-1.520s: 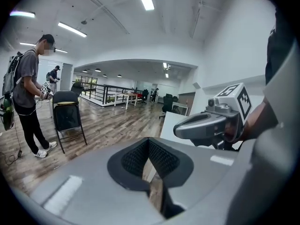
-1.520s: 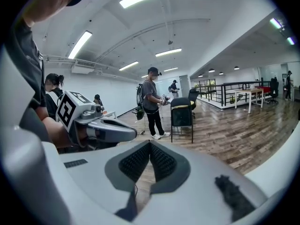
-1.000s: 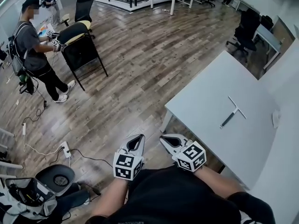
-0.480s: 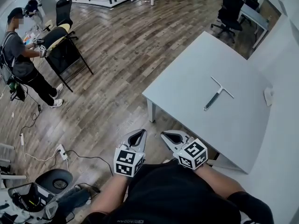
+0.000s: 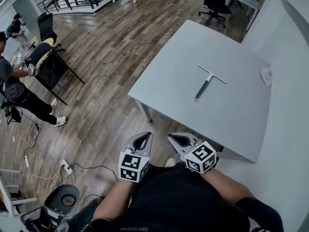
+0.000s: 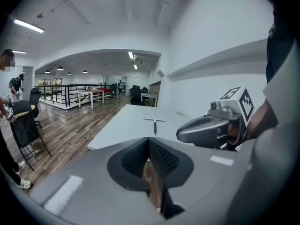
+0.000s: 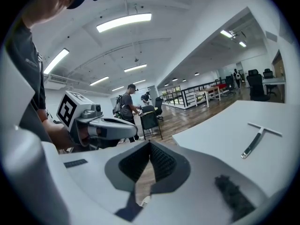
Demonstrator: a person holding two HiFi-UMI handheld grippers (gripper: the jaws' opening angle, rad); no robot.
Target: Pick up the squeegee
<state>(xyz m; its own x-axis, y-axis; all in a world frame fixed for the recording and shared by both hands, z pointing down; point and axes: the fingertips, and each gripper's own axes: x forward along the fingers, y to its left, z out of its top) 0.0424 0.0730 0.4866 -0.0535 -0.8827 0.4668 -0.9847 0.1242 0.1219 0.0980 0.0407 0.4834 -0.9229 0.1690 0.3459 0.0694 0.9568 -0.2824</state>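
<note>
Both of your grippers are empty and closed: the left gripper (image 5: 143,140) has its jaws pressed together with nothing between them, and the right gripper (image 5: 177,141) is the same. Both hang in front of your body, short of the near edge of the white table (image 5: 179,52). The squeegee (image 5: 205,83) lies flat on that table, well apart from both grippers. Its dark handle points back toward you and its crossbar sits on the far side, nearer the wall. The main risk is arriving with the jaws closed, because then you would only nudge the squeegee. The top looks smooth, so it would likely slide or spin away toward the small white object (image 5: 266,75) by the wall. The handle is thin and lies right on the surface, so a steep approach may jam the tips into the table, while a shallow one may ride over the handle. A grip at the very end of the handle would probably let the crossbar droop. Mind the cable and power strip (image 5: 66,167) on the floor to your left.
</note>
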